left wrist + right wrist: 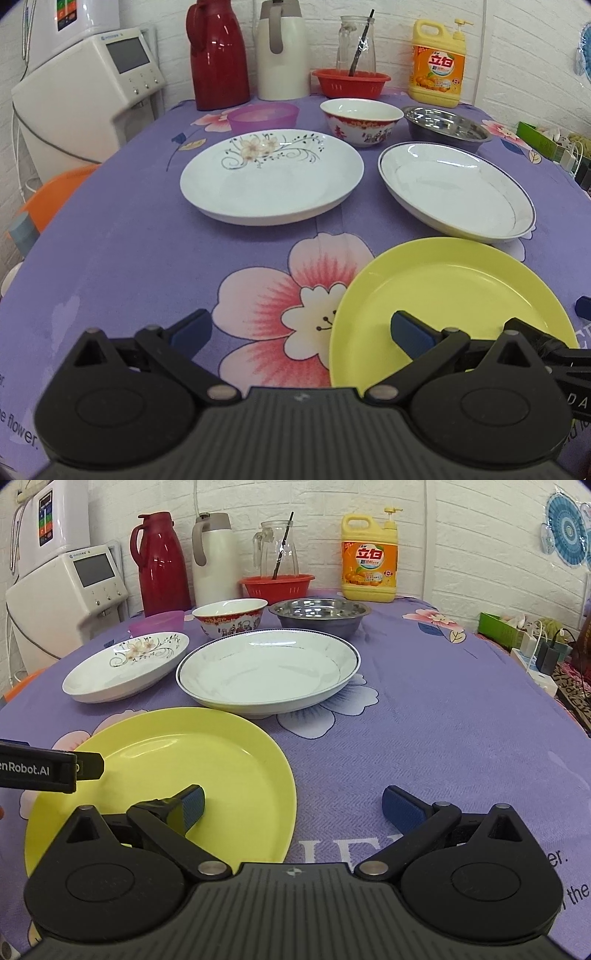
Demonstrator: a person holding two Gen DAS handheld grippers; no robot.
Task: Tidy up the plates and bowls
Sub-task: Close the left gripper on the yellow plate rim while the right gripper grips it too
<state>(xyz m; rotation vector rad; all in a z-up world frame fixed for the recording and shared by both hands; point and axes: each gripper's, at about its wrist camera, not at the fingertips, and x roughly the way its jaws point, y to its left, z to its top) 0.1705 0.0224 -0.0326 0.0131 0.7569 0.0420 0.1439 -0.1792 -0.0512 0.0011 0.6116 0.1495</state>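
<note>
Tablecloth (443,738): holds everything, unstacked.
Blue-rimmed plate (267,672) and floral plate (271,175): side by side mid-table, likely stack bases.
Yellow plate (166,771): nearest me, so probably lifted first.
Bowls behind: steel bowl (319,614), red-patterned bowl (231,622), purple bowl (263,115).
My left gripper (301,332) and right gripper (293,806): both spread wide, empty (each has one finger over the yellow plate).

Both grippers look alike: the left gripper (301,334) and right gripper (293,806) have matte black ribbed bodies, round black hubs, silver pivot screws and blue ridged finger pads (400,808). White lettering "enRobot.AI" marks the left one's side.
</note>
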